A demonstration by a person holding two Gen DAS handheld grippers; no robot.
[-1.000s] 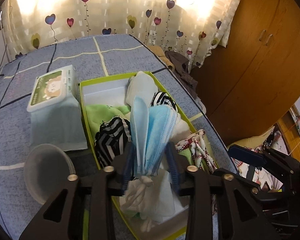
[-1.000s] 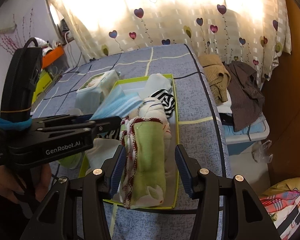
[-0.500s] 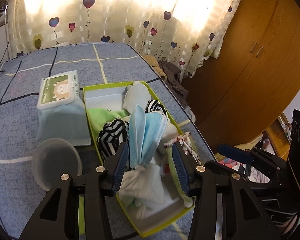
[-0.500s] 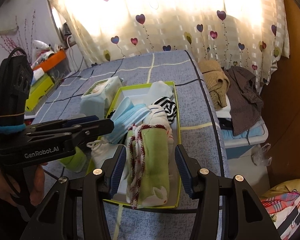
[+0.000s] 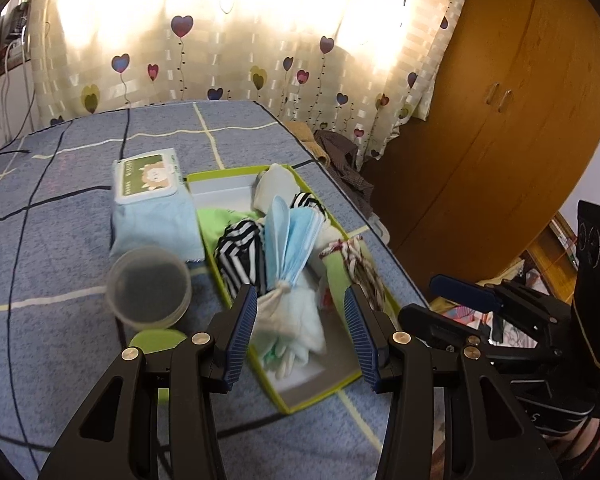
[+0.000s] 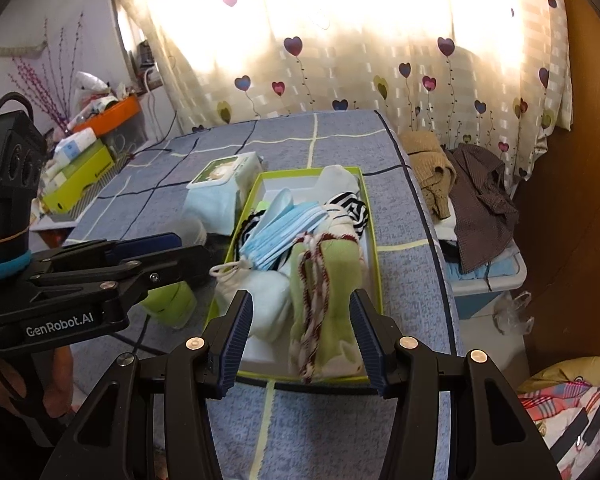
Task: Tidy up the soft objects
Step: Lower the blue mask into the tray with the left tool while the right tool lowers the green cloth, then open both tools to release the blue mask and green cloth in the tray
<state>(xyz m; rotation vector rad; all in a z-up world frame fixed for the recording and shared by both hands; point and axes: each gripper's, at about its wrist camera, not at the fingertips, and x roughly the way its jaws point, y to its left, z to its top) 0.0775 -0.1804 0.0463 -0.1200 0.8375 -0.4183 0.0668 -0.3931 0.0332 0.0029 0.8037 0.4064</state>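
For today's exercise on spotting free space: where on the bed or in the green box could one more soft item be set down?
Bare blanket lies left of the wipes pack and beyond it toward the curtain. In the green box, only the far corner shows bare floor. The box's middle is crowded with masks, striped cloth and a green towel.

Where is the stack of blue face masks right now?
In both wrist views the blue face masks sit in the green-rimmed box, fanned upright between the striped cloth and the green towel.
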